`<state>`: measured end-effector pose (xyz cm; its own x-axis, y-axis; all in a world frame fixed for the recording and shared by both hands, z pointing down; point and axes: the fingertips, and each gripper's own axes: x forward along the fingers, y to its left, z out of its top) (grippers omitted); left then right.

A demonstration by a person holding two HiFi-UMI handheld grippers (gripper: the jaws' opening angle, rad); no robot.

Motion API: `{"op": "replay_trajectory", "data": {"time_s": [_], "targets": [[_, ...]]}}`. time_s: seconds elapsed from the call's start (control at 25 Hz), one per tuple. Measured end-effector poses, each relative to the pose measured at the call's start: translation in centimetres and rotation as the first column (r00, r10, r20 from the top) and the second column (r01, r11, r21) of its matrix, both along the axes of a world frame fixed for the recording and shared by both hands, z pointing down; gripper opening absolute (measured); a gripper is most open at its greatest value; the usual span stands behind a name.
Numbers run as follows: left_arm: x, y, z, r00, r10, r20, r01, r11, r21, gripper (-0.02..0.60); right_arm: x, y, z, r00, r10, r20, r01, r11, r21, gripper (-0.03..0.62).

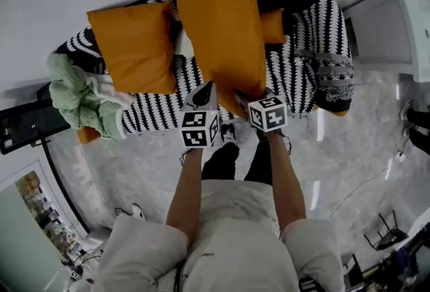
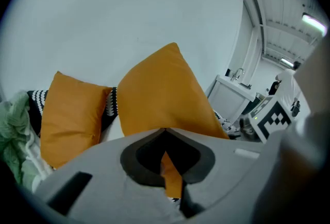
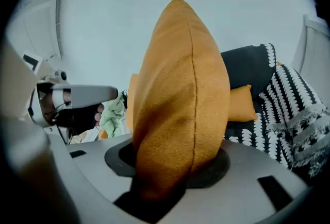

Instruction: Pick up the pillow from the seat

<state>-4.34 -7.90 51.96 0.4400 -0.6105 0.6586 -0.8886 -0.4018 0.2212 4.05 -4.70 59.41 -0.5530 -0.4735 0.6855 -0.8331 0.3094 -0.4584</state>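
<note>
The left hand-held gripper (image 1: 204, 92) is clenched on a thin fold at the bottom corner of a large orange pillow (image 1: 225, 29). Just beside it, the right hand-held gripper (image 1: 246, 99) grasps a thick bunch of the same pillow's lower edge, and the fabric fills the gap between its jaws. The pillow stands upright above both grippers, its top corner pointing away from the person, and it appears to hang in front of the sofa (image 1: 302, 62) and not to rest on the seat. The sofa has a black-and-white patterned cover. A second orange pillow (image 1: 134, 45) leans at the sofa's left, a smaller one (image 1: 272, 25) sits behind, and a heap of green cloth (image 1: 77, 92) lies at the left end. The pick-up looks essentially done: the pillow is gripped at two points and off the seat. At most, carrying it clear of the sofa remains.
</note>
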Motion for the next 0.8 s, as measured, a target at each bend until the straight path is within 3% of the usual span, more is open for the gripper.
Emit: {"op": "replay_trajectory", "data": {"time_s": [0.24, 0.56, 0.8], "targets": [[-3.2, 2.5, -0.6, 0.999, 0.034, 0.000, -0.034, 0.999, 0.008, 0.008, -0.5, 2.6, -2.1, 0.982, 0.185, 0.045, -0.186, 0.982, 0.028, 0.210], [-2.3, 5.7, -1.9, 0.988, 0.151, -0.015, -0.151, 0.988, 0.020, 0.009, 2.6, 4.7, -6.1, 0.926, 0.374, 0.044, -0.377, 0.920, 0.103, 0.209], [-0.3, 7.8, -3.2, 0.977, 0.211, -0.016, -0.210, 0.977, 0.030, 0.009, 5.3, 6.9, -9.5, 0.893, 0.448, 0.045, -0.449, 0.878, 0.168, 0.209]]}}
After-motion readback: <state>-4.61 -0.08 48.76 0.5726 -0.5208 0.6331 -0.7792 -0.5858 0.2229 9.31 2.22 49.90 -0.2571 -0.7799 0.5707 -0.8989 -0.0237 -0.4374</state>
